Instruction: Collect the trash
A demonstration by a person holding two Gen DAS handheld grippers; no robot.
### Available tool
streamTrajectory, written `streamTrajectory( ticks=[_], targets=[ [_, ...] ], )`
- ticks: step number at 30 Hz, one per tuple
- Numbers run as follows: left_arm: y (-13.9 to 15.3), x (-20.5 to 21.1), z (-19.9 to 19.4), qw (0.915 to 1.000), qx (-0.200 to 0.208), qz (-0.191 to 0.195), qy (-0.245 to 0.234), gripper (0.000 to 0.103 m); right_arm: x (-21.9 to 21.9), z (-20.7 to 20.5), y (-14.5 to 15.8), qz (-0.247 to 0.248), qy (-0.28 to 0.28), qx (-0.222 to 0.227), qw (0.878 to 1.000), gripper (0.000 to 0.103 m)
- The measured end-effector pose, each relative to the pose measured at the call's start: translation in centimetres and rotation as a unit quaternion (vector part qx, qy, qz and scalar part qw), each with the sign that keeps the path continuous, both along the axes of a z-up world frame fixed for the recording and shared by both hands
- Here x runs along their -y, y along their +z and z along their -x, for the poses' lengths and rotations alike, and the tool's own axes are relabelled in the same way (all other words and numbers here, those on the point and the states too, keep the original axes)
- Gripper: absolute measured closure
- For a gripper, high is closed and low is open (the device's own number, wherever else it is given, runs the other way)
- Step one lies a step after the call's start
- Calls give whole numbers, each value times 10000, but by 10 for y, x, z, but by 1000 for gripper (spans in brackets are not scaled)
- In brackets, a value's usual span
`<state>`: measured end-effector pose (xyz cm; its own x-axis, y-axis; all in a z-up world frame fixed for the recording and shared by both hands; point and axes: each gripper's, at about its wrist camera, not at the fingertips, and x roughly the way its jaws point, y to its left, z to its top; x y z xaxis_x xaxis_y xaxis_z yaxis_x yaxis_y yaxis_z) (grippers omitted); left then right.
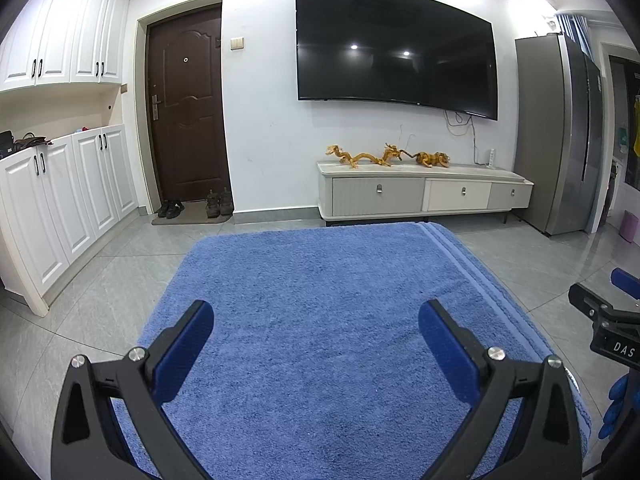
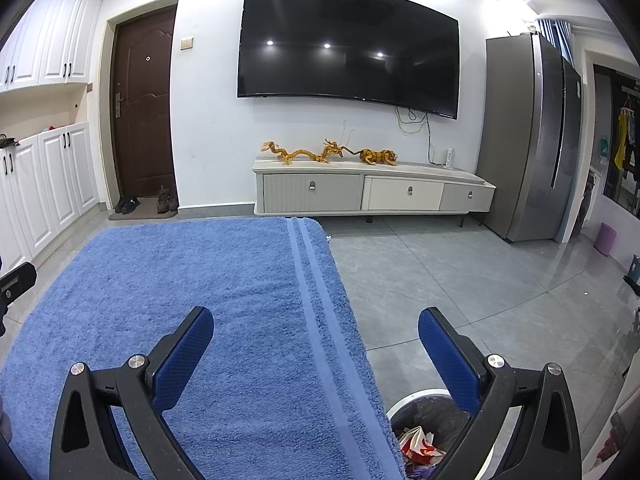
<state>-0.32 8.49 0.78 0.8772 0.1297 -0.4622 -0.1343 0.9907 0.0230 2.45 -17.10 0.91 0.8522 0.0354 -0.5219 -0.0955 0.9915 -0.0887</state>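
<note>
A blue towel [image 1: 320, 320] covers a flat surface in front of both grippers; it also shows in the right wrist view [image 2: 200, 300]. No loose trash lies on it. My left gripper [image 1: 316, 328] is open and empty above the towel. My right gripper [image 2: 316, 332] is open and empty over the towel's right edge. A white trash bin [image 2: 420, 404] with a dark liner stands on the floor below the right gripper, beside the towel's edge. Crumpled red and white wrappers [image 2: 420, 442] lie inside it. The right gripper's body [image 1: 608, 320] shows at the left view's right edge.
A TV [image 1: 396, 48] hangs on the far wall above a low cabinet [image 1: 420, 192] with golden figurines [image 1: 384, 156]. White cupboards [image 1: 60, 200] and a brown door [image 1: 186, 108] stand at left. A grey fridge [image 2: 532, 140] and pink bin [image 2: 605, 240] stand at right. Grey tiled floor [image 2: 440, 280] surrounds the towel.
</note>
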Motion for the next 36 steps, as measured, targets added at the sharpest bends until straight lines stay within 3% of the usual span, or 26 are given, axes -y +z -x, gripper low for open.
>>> streamTrajectory(
  ticks=[36],
  targets=[
    [-4,0,-7,9999,-68,32,-95,0,-4,0,-1,58,-54,-18,10000,0]
  ],
)
